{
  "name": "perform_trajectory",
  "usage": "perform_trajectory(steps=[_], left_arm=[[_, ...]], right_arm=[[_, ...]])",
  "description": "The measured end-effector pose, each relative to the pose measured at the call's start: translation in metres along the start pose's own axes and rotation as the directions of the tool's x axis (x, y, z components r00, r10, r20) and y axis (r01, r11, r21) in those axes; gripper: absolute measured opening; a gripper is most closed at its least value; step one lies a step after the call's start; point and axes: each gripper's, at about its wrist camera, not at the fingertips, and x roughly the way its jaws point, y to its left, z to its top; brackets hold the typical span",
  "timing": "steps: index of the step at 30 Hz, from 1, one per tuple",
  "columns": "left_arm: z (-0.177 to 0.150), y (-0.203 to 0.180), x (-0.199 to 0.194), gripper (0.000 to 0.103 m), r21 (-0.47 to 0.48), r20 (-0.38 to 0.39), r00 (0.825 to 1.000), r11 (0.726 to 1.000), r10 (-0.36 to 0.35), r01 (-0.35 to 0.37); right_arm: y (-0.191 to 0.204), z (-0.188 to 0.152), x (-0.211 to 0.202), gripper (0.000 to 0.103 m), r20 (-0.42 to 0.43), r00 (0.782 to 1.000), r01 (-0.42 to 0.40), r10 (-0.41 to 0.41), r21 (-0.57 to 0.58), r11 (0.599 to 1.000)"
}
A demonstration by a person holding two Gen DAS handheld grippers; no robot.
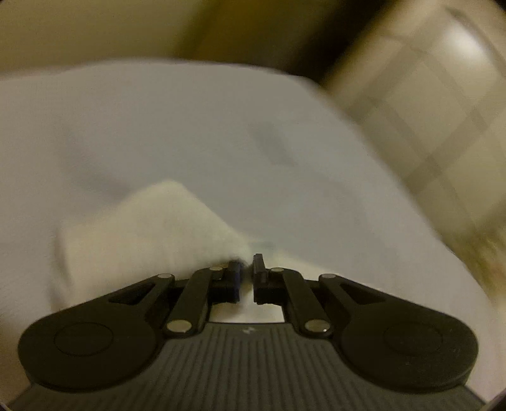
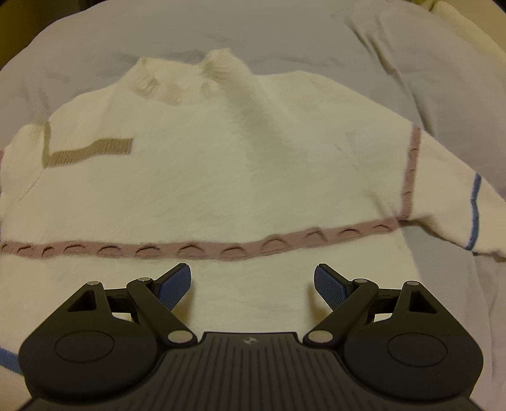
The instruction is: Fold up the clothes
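**Left pinches sweater, right hangs wide above it**

Your left gripper (image 1: 248, 268) is clenched on a bit of the cream sweater (image 1: 148, 227): jaws nearly together, fabric bunched up at the tips, lifted off the pale bed sheet (image 1: 189, 126). View's blurred, tiled floor (image 1: 442, 110) at right.

Your right gripper (image 2: 253, 284) is released, blue pads (image 2: 175, 287) wide apart, nothing btwn them, pointing down over the sweater (image 2: 237, 177). Sweater lies spread on the sheet (image 2: 221, 28), mauve band (image 2: 221, 249) across just ahead of the tips, tan patch (image 2: 95, 150) at left, blue stripe (image 2: 474, 208) on the sleeve at right.
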Motion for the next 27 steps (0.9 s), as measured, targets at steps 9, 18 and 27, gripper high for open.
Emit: perform_trajectory(steps=[9,18,27], left_arm=[[-0.116,-0.181,0.011,0.028,0.323,-0.479,0.832,0.826,-0.279,0.463],[-0.14,-0.151,0.026,0.028,0.389,-0.537,0.844,0.891,0.015,0.232],[-0.109,-0.124,0.042,0.029,0.397,-0.453,0.881,0.916,0.139,0.06]], right_arm=[[-0.054,0.005,-0.013,0.087,0.039,0.997,0.063,-0.067,0.086,0.994],[-0.103,-0.005,-0.006,0.045,0.058,0.968,-0.252,0.246,0.3,0.92],[-0.105,0.005,0.057,0.043,0.12,0.878,-0.441,0.464,0.58,0.685]])
